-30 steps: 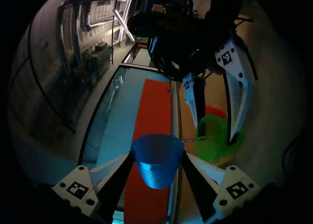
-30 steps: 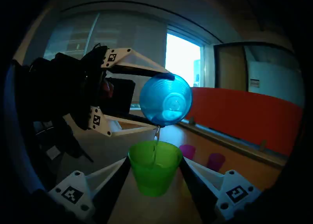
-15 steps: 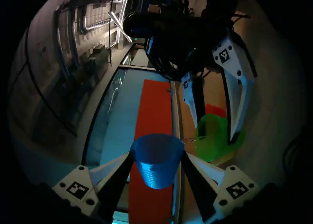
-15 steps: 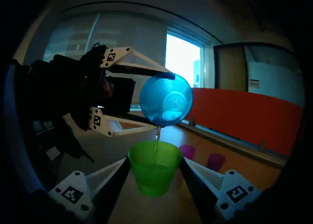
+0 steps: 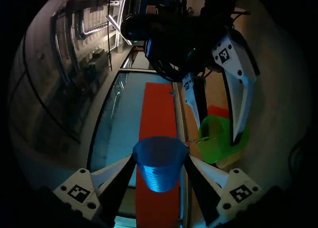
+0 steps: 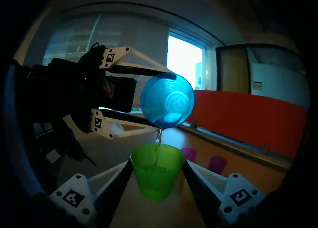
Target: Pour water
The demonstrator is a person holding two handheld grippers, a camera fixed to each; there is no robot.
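Left gripper [image 5: 159, 159] clamped on translucent blue plastic cup [image 6: 167, 100], tipped on its side directly above translucent green plastic cup [image 6: 157, 170], itself clasped between both fingers of right gripper [image 6: 157, 163]. Thin water stream [image 6: 158, 142] falling from lower blue rim into green cup, partly filled. Two small purple cups [image 6: 190, 153] standing on wooden counter [image 6: 206, 146] behind green cup, near far edge below red panel [image 6: 254, 116].

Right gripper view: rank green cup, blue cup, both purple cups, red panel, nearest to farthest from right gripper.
1. Green cup, between the right gripper fingers.
2. Blue cup, tilted just above it.
3. Two purple cups, behind, to the right; too close to rank apart.
4. Red panel, far right.
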